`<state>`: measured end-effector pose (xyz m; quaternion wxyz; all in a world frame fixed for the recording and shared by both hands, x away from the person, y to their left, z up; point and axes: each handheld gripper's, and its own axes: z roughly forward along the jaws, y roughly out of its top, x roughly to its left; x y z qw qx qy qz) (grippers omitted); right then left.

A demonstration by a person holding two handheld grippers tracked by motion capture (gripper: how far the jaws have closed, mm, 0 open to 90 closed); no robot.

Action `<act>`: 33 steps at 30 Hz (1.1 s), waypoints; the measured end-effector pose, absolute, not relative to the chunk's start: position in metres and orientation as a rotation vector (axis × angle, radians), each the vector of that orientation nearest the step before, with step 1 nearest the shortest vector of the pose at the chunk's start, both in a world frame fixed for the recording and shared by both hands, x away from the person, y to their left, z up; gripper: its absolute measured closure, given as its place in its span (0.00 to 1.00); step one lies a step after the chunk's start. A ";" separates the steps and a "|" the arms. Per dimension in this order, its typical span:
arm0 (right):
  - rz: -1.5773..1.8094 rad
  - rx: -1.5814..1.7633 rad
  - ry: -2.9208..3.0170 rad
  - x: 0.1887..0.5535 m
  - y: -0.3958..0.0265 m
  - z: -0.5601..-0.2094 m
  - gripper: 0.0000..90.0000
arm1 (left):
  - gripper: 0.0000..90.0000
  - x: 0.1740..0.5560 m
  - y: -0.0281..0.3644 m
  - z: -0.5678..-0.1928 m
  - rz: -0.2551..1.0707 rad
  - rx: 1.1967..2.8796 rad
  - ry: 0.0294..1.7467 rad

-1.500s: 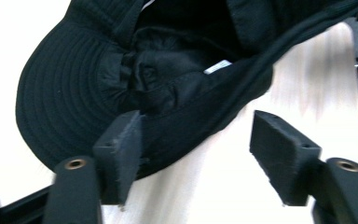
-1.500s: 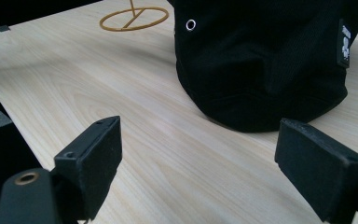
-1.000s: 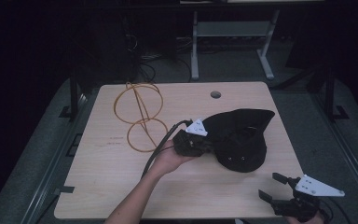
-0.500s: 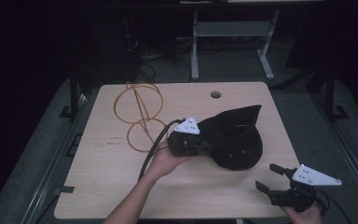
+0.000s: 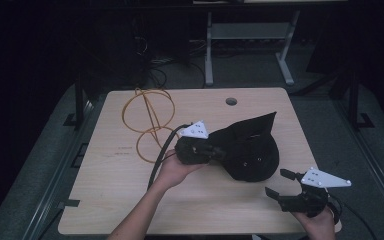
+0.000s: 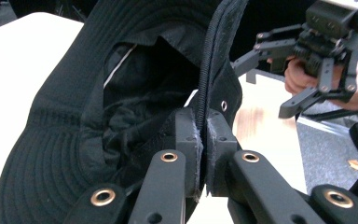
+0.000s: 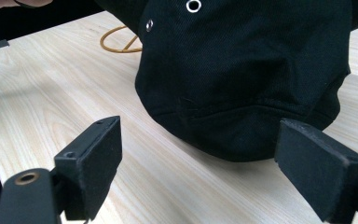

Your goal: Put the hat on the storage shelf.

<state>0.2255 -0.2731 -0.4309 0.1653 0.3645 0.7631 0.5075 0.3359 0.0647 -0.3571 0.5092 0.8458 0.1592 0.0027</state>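
Your left tool [image 5: 215, 151] has just closed its jaws and pinches the brim edge of the black hat [image 5: 252, 152], which lies mid-surface, slightly right. Your right tool [image 5: 279, 185] stands spread wide, near right of the hat, not touching it. Orange cord [image 5: 147, 120] loops lie far left on the wooden surface [image 5: 105, 185].

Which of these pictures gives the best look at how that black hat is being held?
The left gripper view: the left gripper is shut on the black hat at its brim edge, close up. The high view shows the whole hat small and dark. The right gripper view shows its crown beyond open jaws.
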 end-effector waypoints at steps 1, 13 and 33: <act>1.440 1.026 2.175 0.227 -0.271 -0.431 0.16 | 0.95 0.337 0.065 -0.356 0.000 2.031 0.387; 1.436 1.033 2.159 0.236 -0.267 -0.432 0.16 | 0.95 0.337 0.061 -0.352 -0.034 2.003 0.373; 1.506 0.986 2.160 0.250 -0.261 -0.450 0.64 | 0.95 0.330 0.045 -0.346 -0.055 2.009 0.305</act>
